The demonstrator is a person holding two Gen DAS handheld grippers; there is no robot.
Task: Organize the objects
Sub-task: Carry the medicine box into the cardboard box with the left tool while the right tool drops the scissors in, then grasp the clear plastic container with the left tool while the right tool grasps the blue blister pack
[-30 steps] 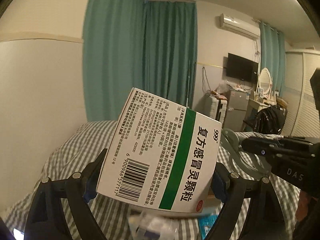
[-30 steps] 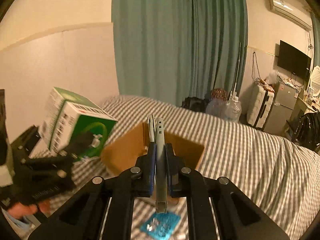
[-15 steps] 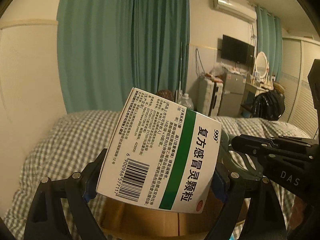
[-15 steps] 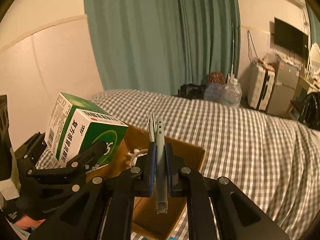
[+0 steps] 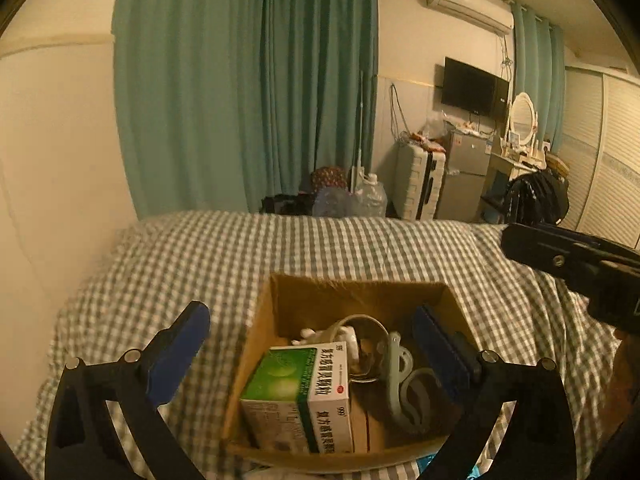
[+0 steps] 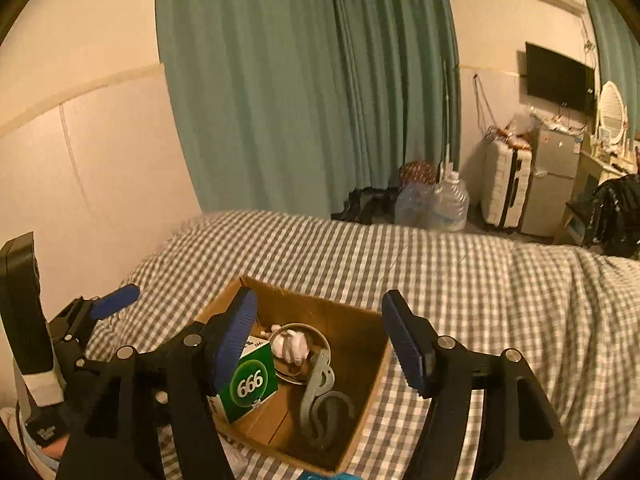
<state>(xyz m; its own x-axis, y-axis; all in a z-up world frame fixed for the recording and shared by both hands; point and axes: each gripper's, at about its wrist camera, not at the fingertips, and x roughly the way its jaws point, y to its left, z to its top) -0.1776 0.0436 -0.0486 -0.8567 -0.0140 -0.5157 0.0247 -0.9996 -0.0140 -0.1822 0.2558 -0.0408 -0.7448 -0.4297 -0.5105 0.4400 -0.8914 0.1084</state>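
Both tools over the cardboard box (image 5: 276,312) on the checked bedspread (image 5: 168,264).

Left gripper (image 5: 310,346): jaws spread wide, nothing held. Medicine box (image 5: 300,394) below and between the pads, slightly toward the left pad, lying in the carton's near-left corner, tilted on an edge rather than flat.

Right gripper (image 6: 320,340): jaws likewise wide apart, empty. Grey clip (image 6: 320,392) directly below the gap, on the carton floor; white figurine (image 6: 290,346) and a metal ring beyond it, toward the far wall. Medicine box (image 6: 248,384) just under the left pad in this view.

Step in hand, by judgement: release into the carton done, withdrawal due. Best done by lifting straight up, jaws kept open, clear of the cardboard walls; right pad of the left tool close to the carton's right wall, so no sideways drift. Tilted medicine box possibly worth a nudge flat. Blue packet (image 6: 324,476) at the carton's near edge, outside it, partly cut off — likely a next candidate.
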